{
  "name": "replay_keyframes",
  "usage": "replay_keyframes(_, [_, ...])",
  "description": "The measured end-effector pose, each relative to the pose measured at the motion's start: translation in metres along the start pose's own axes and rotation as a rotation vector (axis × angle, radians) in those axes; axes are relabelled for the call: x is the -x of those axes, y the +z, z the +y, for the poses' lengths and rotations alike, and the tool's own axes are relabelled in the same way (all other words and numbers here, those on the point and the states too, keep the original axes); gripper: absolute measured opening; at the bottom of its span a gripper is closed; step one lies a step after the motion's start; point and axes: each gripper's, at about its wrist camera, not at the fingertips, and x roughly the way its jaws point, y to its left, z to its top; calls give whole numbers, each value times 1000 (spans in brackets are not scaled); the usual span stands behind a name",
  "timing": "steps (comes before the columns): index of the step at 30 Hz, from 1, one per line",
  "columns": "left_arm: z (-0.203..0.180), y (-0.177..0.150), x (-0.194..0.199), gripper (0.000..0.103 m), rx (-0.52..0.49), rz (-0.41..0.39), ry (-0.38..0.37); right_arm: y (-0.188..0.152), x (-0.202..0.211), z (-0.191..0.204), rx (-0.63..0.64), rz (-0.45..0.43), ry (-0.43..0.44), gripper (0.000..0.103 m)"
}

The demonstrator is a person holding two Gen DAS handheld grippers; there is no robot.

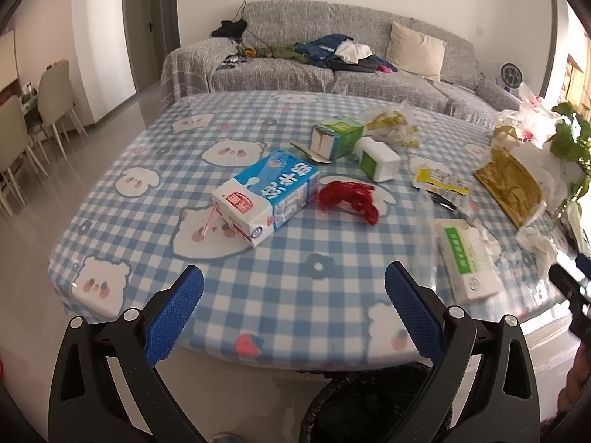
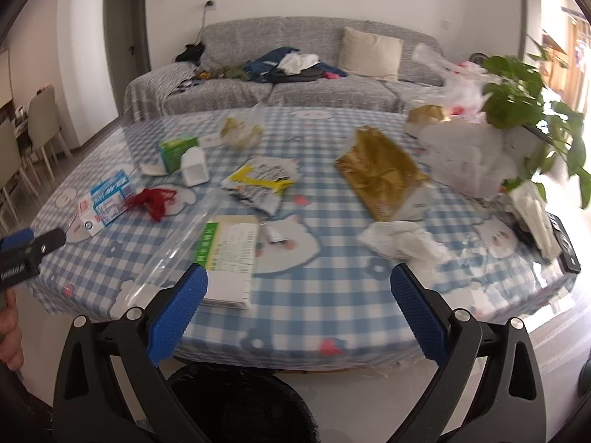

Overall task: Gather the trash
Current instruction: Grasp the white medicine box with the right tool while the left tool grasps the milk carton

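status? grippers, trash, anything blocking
Left gripper open, empty. Right gripper open, empty. Milk carton, red wrapper, gold bag lie on table. Path clear.

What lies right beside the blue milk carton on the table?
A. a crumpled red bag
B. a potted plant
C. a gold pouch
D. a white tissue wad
A: the red bag lies right next to the milk carton on the checked table, while the gold pouch and the plant sit far off on the other side.
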Motion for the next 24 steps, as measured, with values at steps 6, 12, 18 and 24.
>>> replay_keyframes(6, [10,20,-37,96,-10,32,7,3,-29,33,50,42,17,95])
replay_keyframes(12, [22,40,-79,95,-32,67,-2,4,-59,52,81,90,12,95])
replay_keyframes(18, [31,58,-108,95,-66,77,-34,2,-81,62,107,119,2,95])
replay_keyframes(24, [23,65,-119,95,-109,65,-10,-1,-96,63,112,155,-9,91])
